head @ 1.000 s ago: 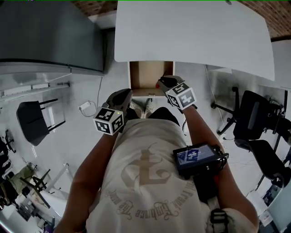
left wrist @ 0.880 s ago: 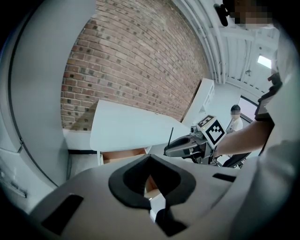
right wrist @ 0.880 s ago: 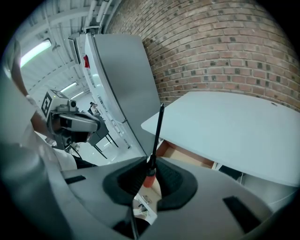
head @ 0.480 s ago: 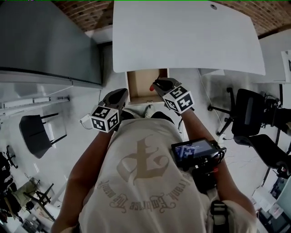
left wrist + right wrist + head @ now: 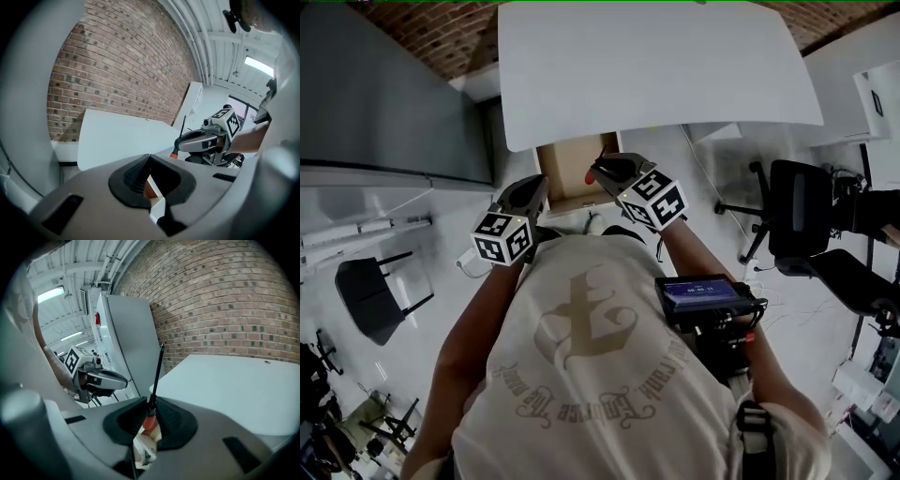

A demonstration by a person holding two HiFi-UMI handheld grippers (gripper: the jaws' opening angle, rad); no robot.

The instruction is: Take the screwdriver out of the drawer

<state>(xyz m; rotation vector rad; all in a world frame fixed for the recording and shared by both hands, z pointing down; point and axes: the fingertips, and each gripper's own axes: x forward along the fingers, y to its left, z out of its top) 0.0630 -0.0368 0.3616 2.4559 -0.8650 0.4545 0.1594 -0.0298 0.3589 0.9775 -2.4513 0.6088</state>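
The screwdriver (image 5: 157,376) has a red handle and a thin black shaft. It stands upright between the jaws of my right gripper (image 5: 151,416), which is shut on the handle. In the head view the right gripper (image 5: 596,169) holds the screwdriver (image 5: 590,177) over the front of the open wooden drawer (image 5: 564,157), under the white table (image 5: 656,66). My left gripper (image 5: 536,185) hangs at the drawer's left front corner. Its jaws (image 5: 149,164) meet with nothing between them. From the left gripper view the screwdriver (image 5: 182,131) points up out of the right gripper (image 5: 180,143).
A tall grey cabinet (image 5: 384,94) stands left of the table, against the brick wall (image 5: 220,301). Black office chairs (image 5: 797,216) are on the right and another chair (image 5: 370,272) on the left. A cable and plug (image 5: 469,267) lie on the white floor.
Both grippers have drifted left and slightly up in the head view, which has also shifted. The right gripper has kept its hold on the screwdriver throughout.
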